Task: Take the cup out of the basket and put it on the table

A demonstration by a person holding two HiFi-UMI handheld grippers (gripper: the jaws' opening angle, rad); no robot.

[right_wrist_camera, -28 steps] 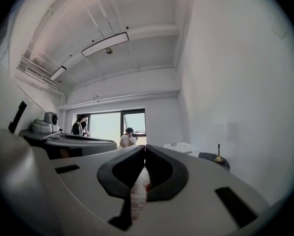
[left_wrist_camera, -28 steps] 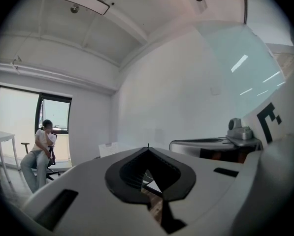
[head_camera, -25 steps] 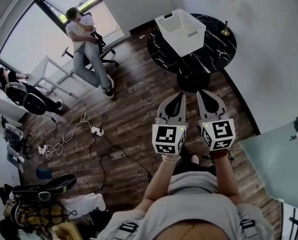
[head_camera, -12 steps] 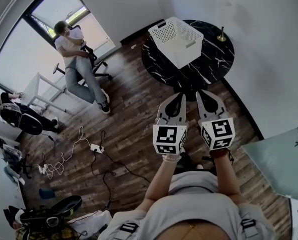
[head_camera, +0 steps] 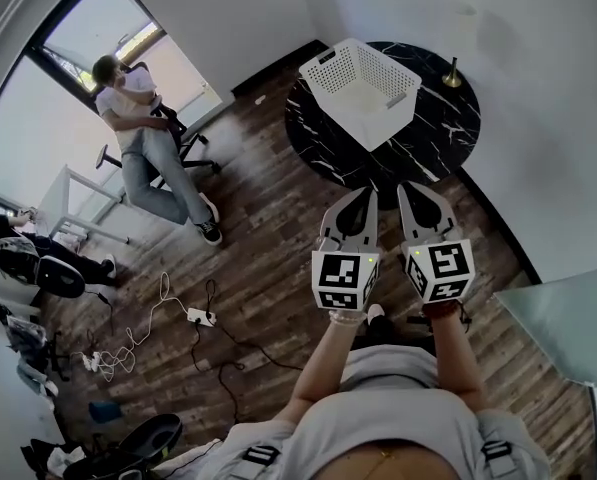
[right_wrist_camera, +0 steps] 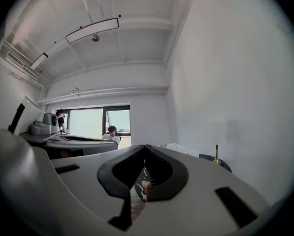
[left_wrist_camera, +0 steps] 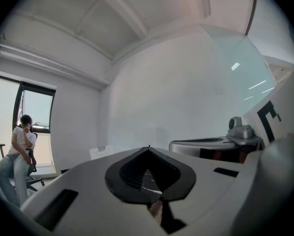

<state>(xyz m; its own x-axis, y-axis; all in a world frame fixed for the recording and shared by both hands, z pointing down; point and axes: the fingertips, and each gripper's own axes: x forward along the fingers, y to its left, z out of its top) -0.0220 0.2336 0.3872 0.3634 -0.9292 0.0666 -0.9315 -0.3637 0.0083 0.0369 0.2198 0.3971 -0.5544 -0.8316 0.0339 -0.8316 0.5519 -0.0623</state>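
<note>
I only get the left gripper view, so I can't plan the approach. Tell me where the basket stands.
Observer: The white basket sits on the round black table, straight ahead.
Operator: Report what else is on that table.
Observer: A small brass object stands to the right of the basket, apart from it.
Operator: Give me the right gripper's state.
Observer: The right gripper has its jaws together, with nothing between them.
</note>
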